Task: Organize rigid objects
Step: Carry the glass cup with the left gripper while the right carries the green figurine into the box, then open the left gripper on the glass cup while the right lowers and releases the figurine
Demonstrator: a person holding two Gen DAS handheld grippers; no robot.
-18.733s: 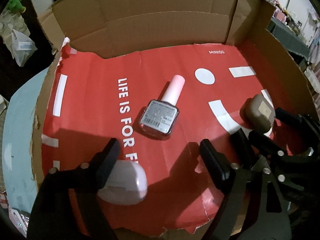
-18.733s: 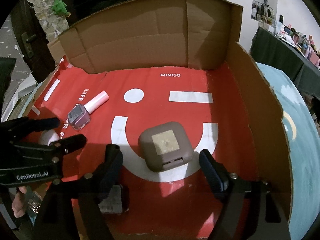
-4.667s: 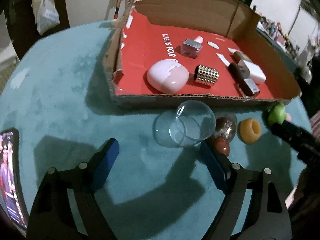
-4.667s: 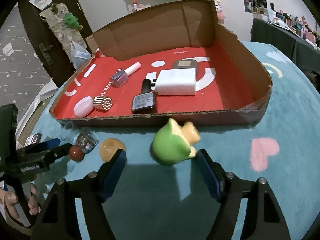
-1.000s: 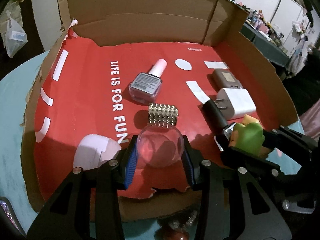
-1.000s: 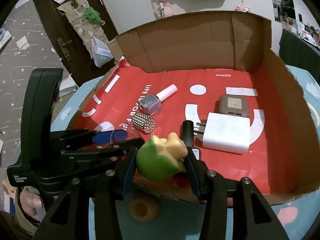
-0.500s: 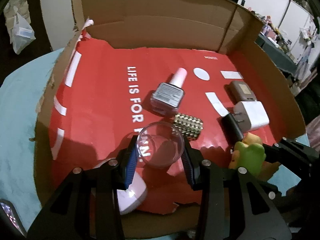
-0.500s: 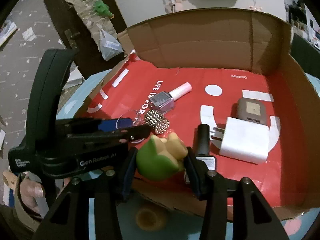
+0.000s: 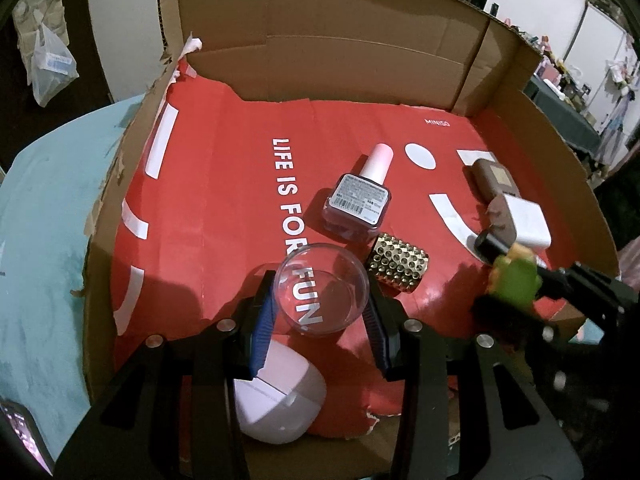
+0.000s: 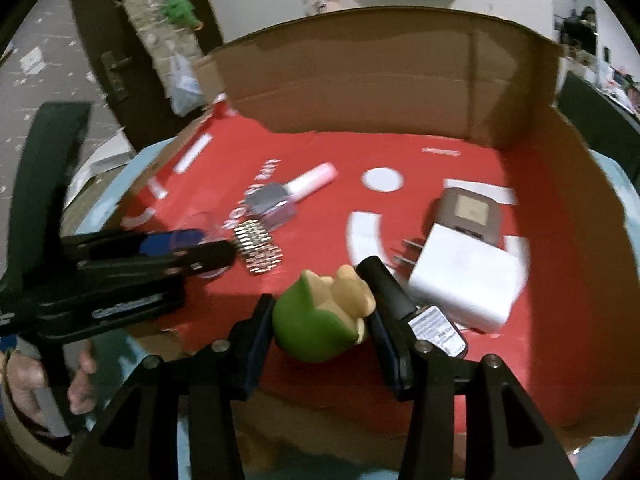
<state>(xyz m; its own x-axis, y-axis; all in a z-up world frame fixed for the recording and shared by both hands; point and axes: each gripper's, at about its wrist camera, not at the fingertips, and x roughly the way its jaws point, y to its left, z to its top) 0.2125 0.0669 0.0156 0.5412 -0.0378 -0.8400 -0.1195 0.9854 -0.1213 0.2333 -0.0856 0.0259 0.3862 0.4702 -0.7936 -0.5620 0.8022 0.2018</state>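
Observation:
My left gripper (image 9: pixel 321 322) is shut on a clear glass cup (image 9: pixel 321 289) and holds it over the red floor of the cardboard box (image 9: pixel 224 208), above the word FUN. My right gripper (image 10: pixel 320 328) is shut on a green and tan toy figure (image 10: pixel 320 320), held over the box's front part; the figure also shows in the left wrist view (image 9: pixel 516 280). The left gripper shows at the left of the right wrist view (image 10: pixel 192 248).
In the box lie a pink-capped nail polish bottle (image 9: pixel 360 200), a gold studded cylinder (image 9: pixel 398 262), a white earbud case (image 9: pixel 276 404), a white plug adapter (image 10: pixel 464 280), a brown case (image 10: pixel 470 212) and a dark bottle (image 10: pixel 416 312). Tall cardboard walls (image 9: pixel 340 48) stand behind.
Both grippers have moved further in over the box with their loads. The cup now sits over the word FUN, past the earbud case; the right view has shifted forward and is blurred.

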